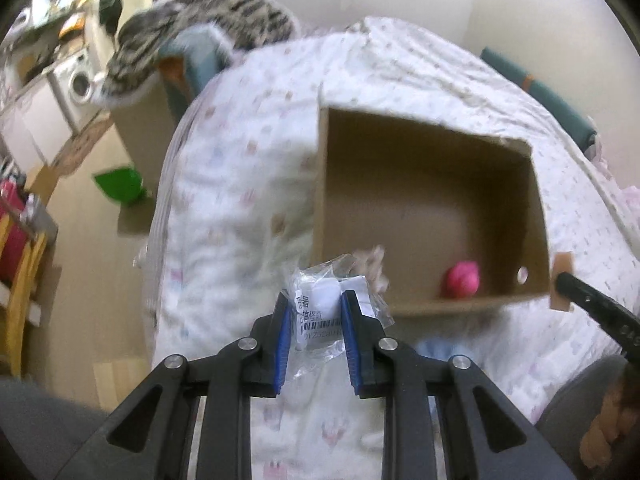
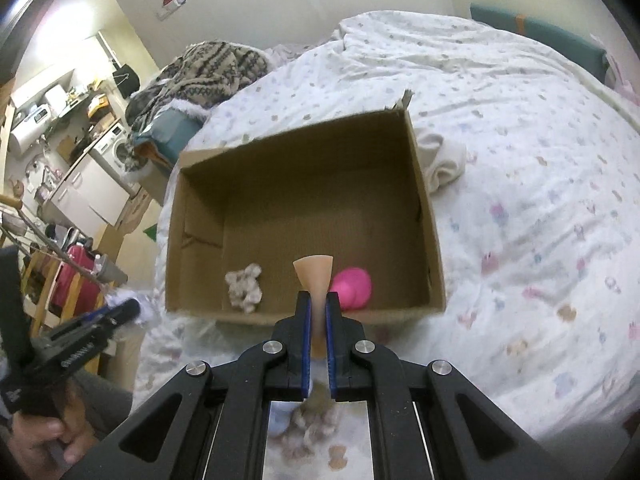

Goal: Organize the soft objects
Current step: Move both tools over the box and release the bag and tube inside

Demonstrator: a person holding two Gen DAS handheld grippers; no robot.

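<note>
An open cardboard box lies on the bed, also in the left wrist view. Inside it are a pink soft ball, also in the left wrist view, and a small grey-white fluffy toy. My left gripper is shut on a clear plastic packet with a white label, just in front of the box's near left corner. My right gripper is shut on a flat beige soft piece, at the box's near wall. The right gripper's tip with the beige piece shows in the left wrist view.
The bed has a white patterned duvet. A folded white cloth lies right of the box. A patterned knit blanket lies at the bed's far left. A washing machine, a red bag and floor clutter are on the left.
</note>
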